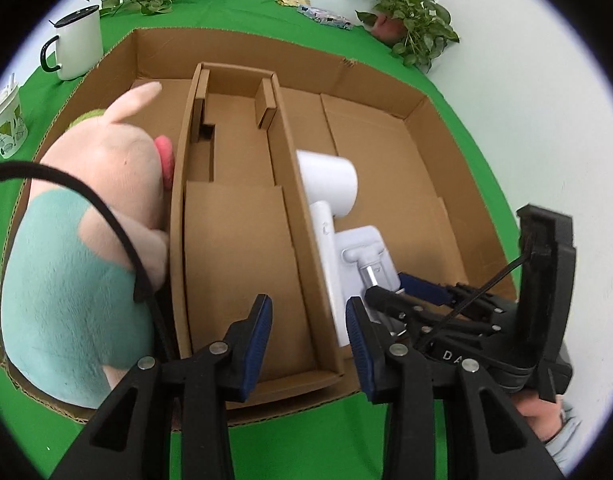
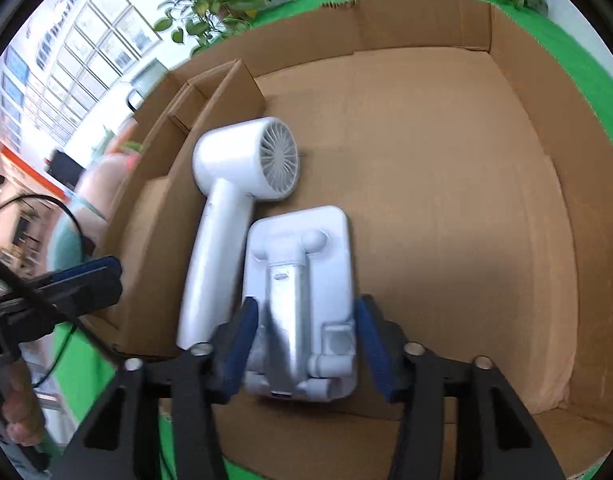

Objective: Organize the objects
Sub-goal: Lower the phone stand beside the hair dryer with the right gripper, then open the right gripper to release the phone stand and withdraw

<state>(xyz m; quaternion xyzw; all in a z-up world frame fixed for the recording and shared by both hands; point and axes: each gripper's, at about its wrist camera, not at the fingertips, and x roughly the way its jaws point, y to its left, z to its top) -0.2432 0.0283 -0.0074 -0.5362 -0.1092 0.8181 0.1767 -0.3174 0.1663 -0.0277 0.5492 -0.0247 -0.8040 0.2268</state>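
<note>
Pointing steeply down, right gripper (image 2: pixel 304 338) jaws straddle the white tray (image 2: pixel 302 300) — left gripper (image 1: pixel 308 344) jaws empty, parted.

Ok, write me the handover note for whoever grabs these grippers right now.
Left gripper: open, empty, above the middle compartment.
Right gripper: jaws astride the white tray in the right compartment; whether the pads press on it is unclear.
Placed: plush toy in the left compartment; white fan beside the tray.
Left: settle the tray. The middle compartment holds nothing. The mug and paper cup outside the box are possibly next.
</note>
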